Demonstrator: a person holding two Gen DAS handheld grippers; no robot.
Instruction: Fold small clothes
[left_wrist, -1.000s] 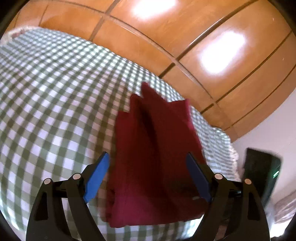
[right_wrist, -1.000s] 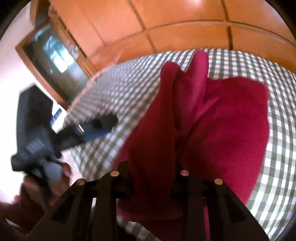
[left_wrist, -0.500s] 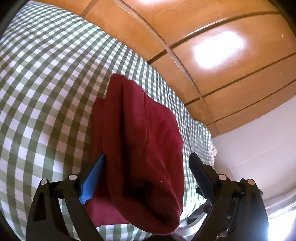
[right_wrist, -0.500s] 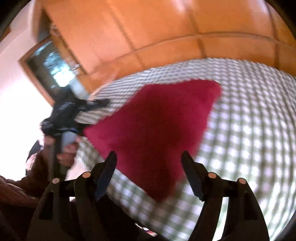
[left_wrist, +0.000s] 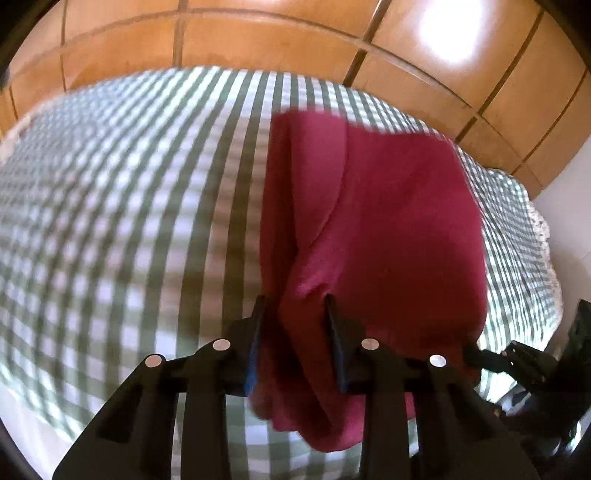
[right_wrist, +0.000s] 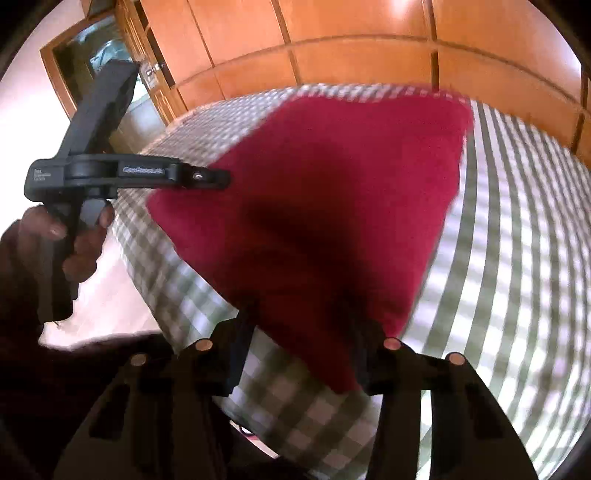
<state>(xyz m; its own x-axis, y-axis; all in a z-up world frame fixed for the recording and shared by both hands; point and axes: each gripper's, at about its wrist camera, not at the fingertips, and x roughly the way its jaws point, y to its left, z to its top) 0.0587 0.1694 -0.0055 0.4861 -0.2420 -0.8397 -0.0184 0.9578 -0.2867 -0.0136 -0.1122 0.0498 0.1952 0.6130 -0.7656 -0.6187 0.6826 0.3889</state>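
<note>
With both jaw sets just closing, the left tool (left_wrist: 295, 328) pinches the soft, limp red garment's (left_wrist: 388, 221) near edge; the right tool (right_wrist: 303, 332) straddles its corner, grip unconfirmed.

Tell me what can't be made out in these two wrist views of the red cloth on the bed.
- Left wrist view: near edge of the red cloth is hidden behind the left gripper; whether the pads pinch it is unclear.
- Right wrist view: the cloth's near corner sits in shadow between the right gripper fingers; contact cannot be told.
- Both views: the checked bedcover is motion-blurred.
- What kind of garment it is: unreadable.
</note>
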